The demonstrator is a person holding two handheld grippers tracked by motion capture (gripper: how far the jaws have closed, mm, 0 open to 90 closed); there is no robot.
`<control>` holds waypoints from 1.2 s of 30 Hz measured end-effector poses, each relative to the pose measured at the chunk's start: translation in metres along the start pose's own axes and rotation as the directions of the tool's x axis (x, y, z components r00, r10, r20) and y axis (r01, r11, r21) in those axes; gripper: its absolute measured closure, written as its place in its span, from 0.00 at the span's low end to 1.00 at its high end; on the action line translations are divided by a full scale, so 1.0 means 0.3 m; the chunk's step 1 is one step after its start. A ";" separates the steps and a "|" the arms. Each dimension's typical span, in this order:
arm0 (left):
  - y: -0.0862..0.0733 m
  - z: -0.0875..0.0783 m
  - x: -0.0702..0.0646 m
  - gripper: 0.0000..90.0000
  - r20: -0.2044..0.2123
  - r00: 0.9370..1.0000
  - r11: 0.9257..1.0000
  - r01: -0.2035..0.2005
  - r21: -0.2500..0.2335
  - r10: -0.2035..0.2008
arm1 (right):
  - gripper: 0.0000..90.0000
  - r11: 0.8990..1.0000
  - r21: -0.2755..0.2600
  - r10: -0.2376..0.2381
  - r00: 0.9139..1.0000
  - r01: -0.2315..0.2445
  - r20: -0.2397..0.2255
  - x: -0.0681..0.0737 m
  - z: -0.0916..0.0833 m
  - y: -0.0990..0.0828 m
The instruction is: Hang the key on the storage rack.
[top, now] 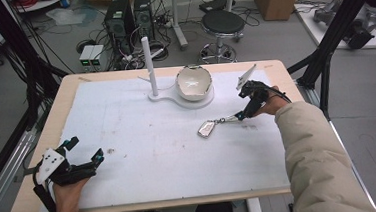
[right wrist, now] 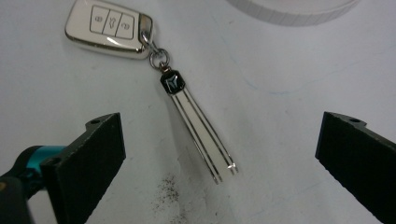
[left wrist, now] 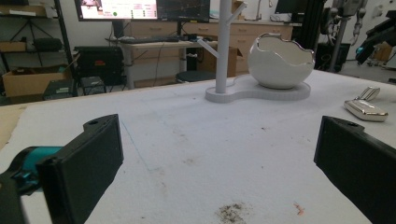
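Right gripper (right wrist: 219,154), jaws spread wide, is hovering over the strap (right wrist: 201,130) mid-frame, apparently lining up to pinch it; left gripper (left wrist: 215,163) is idling open.

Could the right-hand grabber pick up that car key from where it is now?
Probably yes. The right gripper is open, its fingers either side of the key strap lying flat on the white mat, with nothing between them.
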State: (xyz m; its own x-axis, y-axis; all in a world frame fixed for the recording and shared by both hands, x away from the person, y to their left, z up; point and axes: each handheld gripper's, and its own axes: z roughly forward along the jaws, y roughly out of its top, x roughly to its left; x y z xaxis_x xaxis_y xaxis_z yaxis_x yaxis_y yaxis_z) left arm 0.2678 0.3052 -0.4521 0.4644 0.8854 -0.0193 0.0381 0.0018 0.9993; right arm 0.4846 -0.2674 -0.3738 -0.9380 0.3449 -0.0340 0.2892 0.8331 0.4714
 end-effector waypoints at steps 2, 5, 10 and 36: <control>0.000 0.000 0.000 0.02 0.000 1.000 1.000 -0.001 -0.001 0.001 | 0.01 1.000 0.027 -0.005 1.000 0.005 -0.012 0.000 0.021 0.001; 0.000 -0.001 0.000 0.02 0.001 1.000 1.000 0.000 -0.003 0.000 | 0.01 0.999 0.050 -0.004 1.000 0.005 -0.017 -0.001 0.039 0.003; -0.001 -0.002 -0.001 0.02 0.006 1.000 1.000 -0.009 -0.004 0.009 | 0.06 0.990 0.137 -0.028 0.998 0.035 -0.052 0.003 0.086 0.003; -0.002 -0.005 -0.001 0.02 0.004 1.000 1.000 -0.006 -0.020 0.006 | 0.82 0.950 0.275 -0.132 0.988 0.148 -0.074 0.013 0.117 0.022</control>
State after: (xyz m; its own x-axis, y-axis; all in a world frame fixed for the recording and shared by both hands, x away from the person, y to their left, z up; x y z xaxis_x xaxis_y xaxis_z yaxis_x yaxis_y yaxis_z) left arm 0.2662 0.3056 -0.4527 0.4678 0.8837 -0.0135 0.0177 0.0059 0.9998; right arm 0.4894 -0.2455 -0.4016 -0.9796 0.1984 -0.0304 0.1885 0.9613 0.2009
